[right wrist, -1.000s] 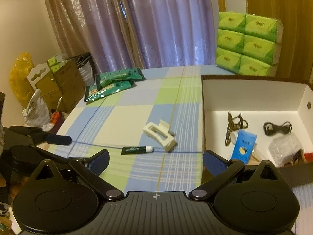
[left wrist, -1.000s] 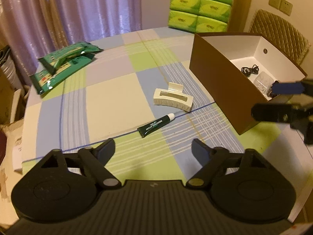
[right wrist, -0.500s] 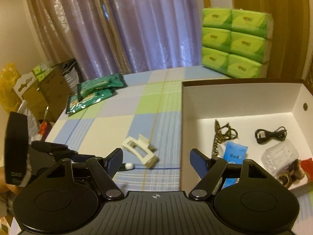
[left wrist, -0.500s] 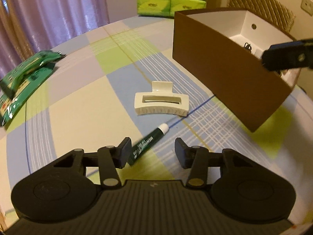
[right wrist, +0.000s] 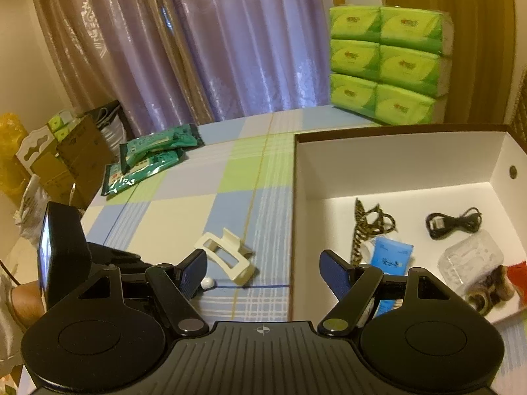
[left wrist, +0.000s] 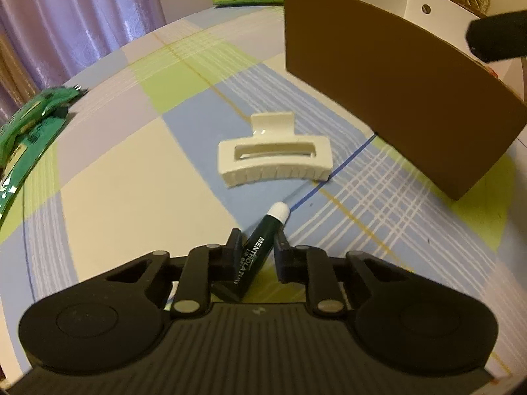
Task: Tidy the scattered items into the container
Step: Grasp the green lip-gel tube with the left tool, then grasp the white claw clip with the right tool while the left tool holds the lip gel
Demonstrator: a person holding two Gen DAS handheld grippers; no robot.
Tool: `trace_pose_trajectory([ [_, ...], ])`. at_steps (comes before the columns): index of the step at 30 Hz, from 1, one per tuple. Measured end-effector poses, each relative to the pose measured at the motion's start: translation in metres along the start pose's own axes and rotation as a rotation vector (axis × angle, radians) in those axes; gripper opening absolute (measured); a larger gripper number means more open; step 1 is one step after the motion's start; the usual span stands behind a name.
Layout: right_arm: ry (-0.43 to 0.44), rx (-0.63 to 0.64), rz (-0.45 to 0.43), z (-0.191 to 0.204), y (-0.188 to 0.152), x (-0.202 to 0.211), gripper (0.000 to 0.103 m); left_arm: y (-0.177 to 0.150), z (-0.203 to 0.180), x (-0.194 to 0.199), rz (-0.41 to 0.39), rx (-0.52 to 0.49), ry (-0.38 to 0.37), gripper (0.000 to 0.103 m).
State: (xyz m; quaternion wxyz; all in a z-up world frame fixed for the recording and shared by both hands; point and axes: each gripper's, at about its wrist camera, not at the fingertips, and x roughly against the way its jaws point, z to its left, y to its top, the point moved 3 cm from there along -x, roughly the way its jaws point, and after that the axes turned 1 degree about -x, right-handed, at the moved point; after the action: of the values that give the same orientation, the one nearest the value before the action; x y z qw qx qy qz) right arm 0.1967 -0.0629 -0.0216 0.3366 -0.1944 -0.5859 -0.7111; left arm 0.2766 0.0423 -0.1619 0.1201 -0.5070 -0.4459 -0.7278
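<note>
A dark green lip balm tube (left wrist: 260, 253) with a white cap lies on the checked tablecloth. My left gripper (left wrist: 257, 242) is shut on its body, low over the table. Just beyond it rests a cream hair claw clip (left wrist: 273, 158) (right wrist: 230, 256). The brown box (left wrist: 378, 82) with its white inside (right wrist: 395, 171) stands to the right and holds a leopard hair tie, a black cable (right wrist: 454, 223), a blue packet and a clear case. My right gripper (right wrist: 263, 263) hangs open and empty above the box's left wall. The tube's cap (right wrist: 208, 283) peeks out beside its left finger.
Green wipe packs (right wrist: 151, 154) (left wrist: 29, 121) lie at the table's far left. A stack of green tissue packs (right wrist: 388, 65) stands behind the box. Purple curtains hang at the back. Cardboard boxes and bags (right wrist: 66, 151) sit on the floor to the left.
My left gripper has dropped towards the table and come forward onto the tube, and its fingers have narrowed from wide open to shut on it. The right gripper drifted slightly left and stays open.
</note>
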Motion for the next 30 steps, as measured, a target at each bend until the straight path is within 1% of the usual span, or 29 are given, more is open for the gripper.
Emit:
trace_pose_trajectory([
  [2,0.012,0.014,0.004,0.005,0.001,-0.004,0.074,-0.007,0.005,0.005,0.008,0.016,0.015,0.012],
  [5,0.031,0.036,0.008,0.012,0.003,-0.009,0.074,-0.019,0.018,0.015,0.023,0.066,0.039,0.011],
  [12,0.078,0.09,0.014,0.029,0.007,-0.021,0.074,-0.056,0.05,0.038,0.066,0.186,0.123,0.011],
  [16,0.11,0.129,0.021,0.039,0.009,-0.031,0.074,-0.068,0.062,0.046,0.082,0.241,0.152,0.011],
  [19,0.13,0.164,0.041,0.047,0.007,-0.044,0.074,-0.07,0.066,0.046,0.086,0.269,0.156,0.014],
  [20,0.133,0.176,0.048,0.049,0.006,-0.049,0.074,-0.07,0.066,0.044,0.094,0.277,0.16,0.019],
  [21,0.13,0.19,0.059,0.051,0.004,-0.055,0.074,-0.07,0.066,0.041,0.104,0.282,0.159,0.02],
  [24,0.099,0.237,0.104,0.055,-0.001,-0.08,0.074,-0.067,0.066,0.038,0.094,0.296,0.156,0.019],
  [26,0.074,0.268,0.134,0.056,-0.003,-0.098,0.074,-0.066,0.069,0.036,0.1,0.332,0.156,0.014],
  [30,0.01,0.346,0.217,0.057,-0.004,-0.134,0.074,-0.064,0.074,0.035,0.114,0.372,0.173,0.013],
])
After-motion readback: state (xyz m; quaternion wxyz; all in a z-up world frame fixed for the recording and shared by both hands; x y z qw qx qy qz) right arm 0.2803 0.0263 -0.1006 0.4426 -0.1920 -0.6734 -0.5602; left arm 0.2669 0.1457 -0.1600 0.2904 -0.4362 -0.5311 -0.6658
